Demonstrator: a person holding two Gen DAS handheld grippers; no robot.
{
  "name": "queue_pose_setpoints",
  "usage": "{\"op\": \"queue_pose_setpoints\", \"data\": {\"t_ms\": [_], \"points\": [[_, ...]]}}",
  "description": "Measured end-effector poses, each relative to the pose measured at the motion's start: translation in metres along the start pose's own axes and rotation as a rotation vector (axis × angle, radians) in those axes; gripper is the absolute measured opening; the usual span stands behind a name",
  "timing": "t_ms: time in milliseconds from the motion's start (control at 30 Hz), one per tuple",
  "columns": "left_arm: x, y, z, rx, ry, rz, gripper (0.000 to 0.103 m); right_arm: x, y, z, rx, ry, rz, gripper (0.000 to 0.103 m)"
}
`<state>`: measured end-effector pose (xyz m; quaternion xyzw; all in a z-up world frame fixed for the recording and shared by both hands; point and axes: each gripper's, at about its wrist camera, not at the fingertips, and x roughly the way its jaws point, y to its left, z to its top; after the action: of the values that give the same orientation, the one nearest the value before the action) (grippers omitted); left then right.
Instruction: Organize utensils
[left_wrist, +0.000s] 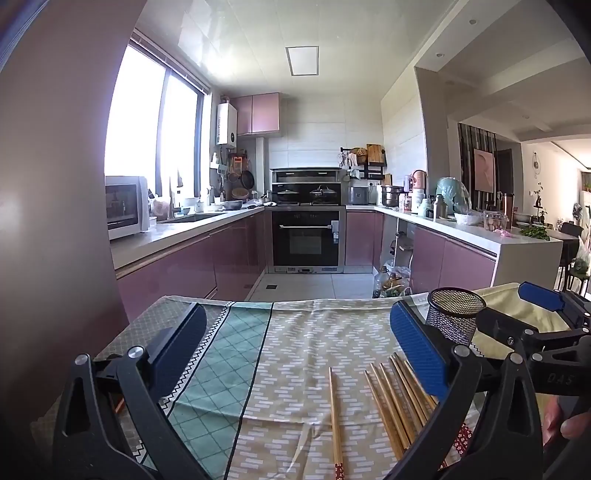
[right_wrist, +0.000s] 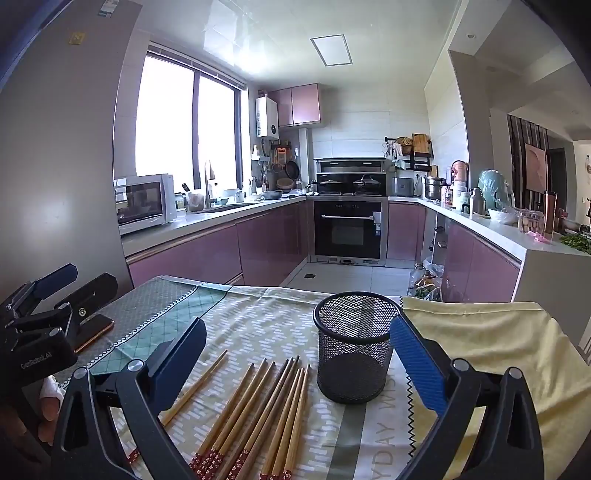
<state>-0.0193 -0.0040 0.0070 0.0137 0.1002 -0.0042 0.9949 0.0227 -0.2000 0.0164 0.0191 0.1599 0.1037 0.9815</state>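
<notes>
Several bamboo chopsticks (right_wrist: 258, 406) with red patterned ends lie side by side on the patterned tablecloth (right_wrist: 266, 325). One chopstick (right_wrist: 195, 384) lies apart to their left. A black mesh holder (right_wrist: 354, 347) stands upright and empty just right of them. My right gripper (right_wrist: 299, 354) is open above the near cloth, its jaws framing the chopsticks and the holder. My left gripper (left_wrist: 299, 347) is open too, with bare cloth between its jaws. In the left wrist view the single chopstick (left_wrist: 335, 417) and the chopstick bundle (left_wrist: 399, 402) lie near its right finger, the mesh holder (left_wrist: 456, 314) behind it.
A phone (right_wrist: 94, 332) lies on the cloth at the left, beside my left gripper (right_wrist: 40, 314). A yellow cloth (right_wrist: 491, 343) covers the table's right part. The table's far edge (right_wrist: 258, 288) drops to the kitchen floor. The right gripper (left_wrist: 546, 321) shows at the left wrist view's right.
</notes>
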Motion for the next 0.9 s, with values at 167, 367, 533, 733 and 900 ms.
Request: {"op": "queue_pose_setpoints", "data": {"t_ms": [167,367,533,733,900], "points": [[-0.0017,0.0014,-0.0029,-0.006,-0.008,0.003,0.098,-0.002,-0.0001,0.0008,-0.001,-0.003,0.001,0.096],[-0.0023,0.0029,-0.0032,-0.006,-0.012,0.004,0.098,-0.0029,0.0024,0.0002,-0.003,-0.002,0.003,0.096],[-0.0029,0.0039,-0.003,-0.005,-0.015,0.007,0.098,-0.0046,0.0035,-0.0007,-0.002,-0.002,0.003,0.096],[-0.0052,0.0025,-0.003,-0.004,-0.023,0.012,0.098,-0.0057,0.0041,-0.0002,-0.002,-0.002,0.005,0.096],[-0.0058,0.0018,-0.0024,-0.002,-0.026,0.015,0.098,-0.0059,0.0047,0.0002,-0.001,-0.002,0.004,0.096]]}}
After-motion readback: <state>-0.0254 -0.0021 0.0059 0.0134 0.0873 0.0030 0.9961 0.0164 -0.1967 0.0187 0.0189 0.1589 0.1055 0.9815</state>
